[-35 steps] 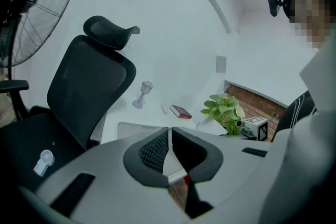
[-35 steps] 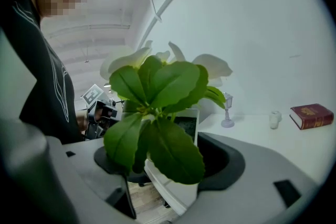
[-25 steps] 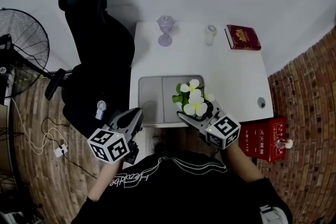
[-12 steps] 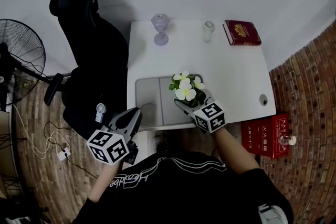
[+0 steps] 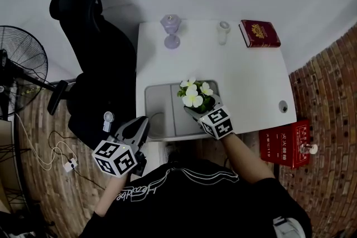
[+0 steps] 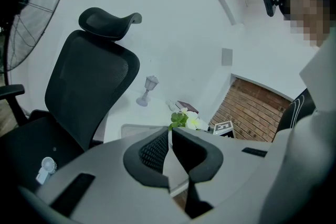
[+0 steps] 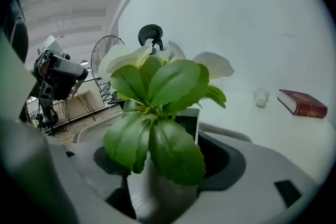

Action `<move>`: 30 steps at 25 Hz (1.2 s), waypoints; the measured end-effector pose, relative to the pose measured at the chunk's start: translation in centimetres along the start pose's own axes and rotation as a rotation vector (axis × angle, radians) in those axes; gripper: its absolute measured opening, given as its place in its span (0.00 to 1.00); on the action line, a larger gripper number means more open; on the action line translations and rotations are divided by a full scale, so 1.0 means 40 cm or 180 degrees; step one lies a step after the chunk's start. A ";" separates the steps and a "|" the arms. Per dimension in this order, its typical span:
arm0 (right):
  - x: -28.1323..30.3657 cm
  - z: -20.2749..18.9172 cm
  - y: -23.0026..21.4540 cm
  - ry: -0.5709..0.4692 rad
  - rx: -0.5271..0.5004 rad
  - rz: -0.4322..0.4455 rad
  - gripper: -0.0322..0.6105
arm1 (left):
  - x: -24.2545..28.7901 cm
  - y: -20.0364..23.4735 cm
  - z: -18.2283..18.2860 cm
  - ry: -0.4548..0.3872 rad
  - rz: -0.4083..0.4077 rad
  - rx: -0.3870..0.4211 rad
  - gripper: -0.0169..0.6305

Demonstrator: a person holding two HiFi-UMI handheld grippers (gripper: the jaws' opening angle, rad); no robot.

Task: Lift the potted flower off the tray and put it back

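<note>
top-down head view of a white desk [image 5: 245,75], read left to right.

far left, on the brick-pattern floor, are a standing fan [image 5: 22,58] and a black office chair [image 5: 100,64], the chair close against the desk's left edge.

lower left of centre, the left gripper [image 5: 142,121] hangs off the desk's front corner, beside the chair. its jaws are together with nothing between them, and it takes no part.

at the desk's front edge lies a grey tray [image 5: 159,103]. its left half is bare. over its right half is the potted flower [image 5: 193,98], white blooms above green leaves, upright. the right gripper [image 5: 199,112] comes in from the front edge and is clamped on the pot, one jaw on each side.

no view shows whether the pot's base touches the tray. the grasp is made. the pot is either just leaving the tray or nearly back on it, and at the least it has yet to be set down and let go.

room to move: the tray's front rim runs close along the desk's front edge, so there is little margin toward the person. behind the tray, the middle of the desk is open. a purple goblet [image 5: 171,30], a small cup [image 5: 223,33] and a red book [image 5: 259,34] line the far edge, well apart from the flower. at lower right, a red box [image 5: 281,145] sits on the floor.
</note>
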State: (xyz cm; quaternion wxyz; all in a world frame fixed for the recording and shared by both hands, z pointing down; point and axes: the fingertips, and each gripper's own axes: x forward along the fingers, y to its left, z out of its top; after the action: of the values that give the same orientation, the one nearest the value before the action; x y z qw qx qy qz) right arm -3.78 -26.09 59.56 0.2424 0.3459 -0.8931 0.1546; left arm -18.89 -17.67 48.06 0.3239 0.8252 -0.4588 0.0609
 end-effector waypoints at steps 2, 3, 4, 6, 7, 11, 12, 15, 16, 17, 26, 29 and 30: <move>0.003 -0.001 0.002 0.0025 -0.0019 -0.0010 0.61 | 0.001 0.005 0.003 -0.0006 -0.0001 -0.0011 0.10; 0.004 -0.002 0.002 0.0039 -0.0018 -0.0016 0.61 | 0.001 0.006 0.003 -0.0006 -0.0006 -0.0015 0.10; 0.005 -0.003 0.001 0.0055 -0.0011 -0.0022 0.61 | 0.002 0.006 0.002 -0.0004 -0.0014 -0.0016 0.10; 0.004 -0.003 0.002 0.0080 0.0016 -0.0021 0.62 | 0.002 0.002 0.001 -0.0003 -0.0032 -0.0015 0.10; 0.003 -0.001 0.005 0.0089 0.0031 -0.0009 0.64 | 0.000 0.000 0.002 -0.0007 -0.0039 -0.0013 0.10; -0.016 0.012 0.024 0.0120 0.0041 0.0055 0.76 | -0.007 -0.003 -0.001 -0.0019 -0.0041 -0.0024 0.10; -0.027 0.017 0.028 0.0111 0.0037 0.0062 0.79 | -0.009 -0.006 -0.004 -0.0019 -0.0044 -0.0037 0.10; -0.073 0.042 0.033 -0.0011 0.0093 0.0051 0.81 | -0.016 -0.026 -0.014 -0.0019 -0.0076 -0.0052 0.10; -0.091 0.050 0.035 -0.0071 0.0128 0.0040 0.82 | -0.019 -0.034 -0.017 -0.0018 -0.0088 -0.0050 0.10; -0.111 0.058 0.037 -0.0135 0.0171 0.0035 0.82 | -0.022 -0.042 -0.020 -0.0020 -0.0101 -0.0048 0.10; -0.327 0.131 0.171 -0.0637 -0.0150 0.0396 0.52 | -0.058 -0.137 -0.031 -0.0117 -0.0283 0.0019 0.10; -0.394 0.158 0.221 -0.0853 -0.0118 0.0558 0.32 | -0.065 -0.183 -0.033 -0.0136 -0.0407 0.0082 0.10; -0.413 0.164 0.232 -0.0918 -0.0066 0.0599 0.25 | -0.068 -0.200 -0.034 -0.0139 -0.0452 0.0109 0.10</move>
State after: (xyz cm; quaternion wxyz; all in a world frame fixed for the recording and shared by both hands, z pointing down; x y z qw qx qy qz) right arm -1.74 -13.42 44.15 0.0998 0.2768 -0.9487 0.1162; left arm -13.79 -11.96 44.20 0.3032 0.8622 -0.4049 0.0276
